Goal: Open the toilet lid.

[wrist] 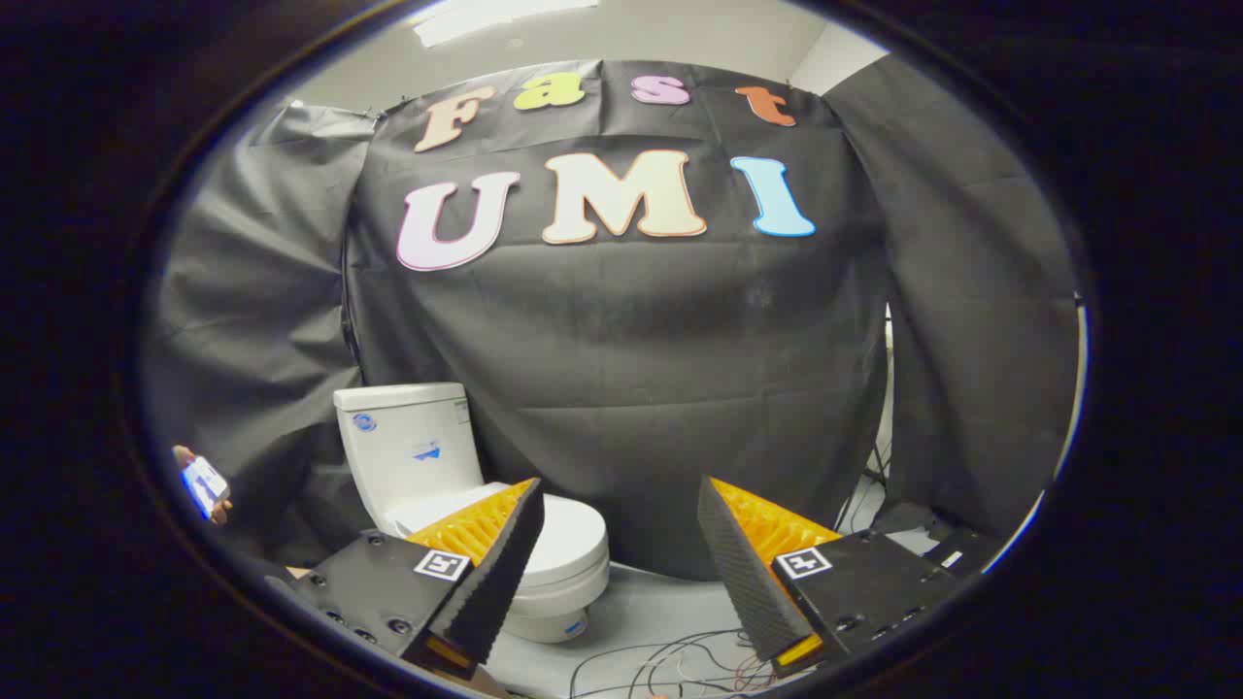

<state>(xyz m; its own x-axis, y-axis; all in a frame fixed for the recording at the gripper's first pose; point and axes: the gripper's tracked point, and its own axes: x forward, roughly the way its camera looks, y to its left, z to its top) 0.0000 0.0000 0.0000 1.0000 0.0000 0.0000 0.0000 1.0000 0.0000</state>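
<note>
Toilet lid (571, 529): down flat on the bowl, white and smooth. It lies beyond the jaws and off toward the left finger, whose tip hides the lid's near-left part.

Toilet tank (406, 442): stands upright behind the lid, against the black cloth wall (680, 388).

Jaws: the gripper (621, 529) is spread wide and holds nothing; the gap between the fingers looks onto the cloth wall and floor, not onto the lid.

Stage, as I judge it: approach not yet made; lid still shut.

Risk, alignment: the lid sits left of the gap, so a straight push forward would likely miss it or knock the left finger against the bowl.

Risk, grip: the lid's front lip looks thin and rounded; a finger could slide off the glossy plastic, or catch the seat along with the lid.

Risk, drop: if the lid slips partway up, it would probably fall back and slam.

Cables (670, 655): loose wires lie on the grey floor (636, 607) just ahead of the fingers; a low approach could snag them.

Person's hand (204, 483): holds a small device, well apart to the left of the tank.
</note>
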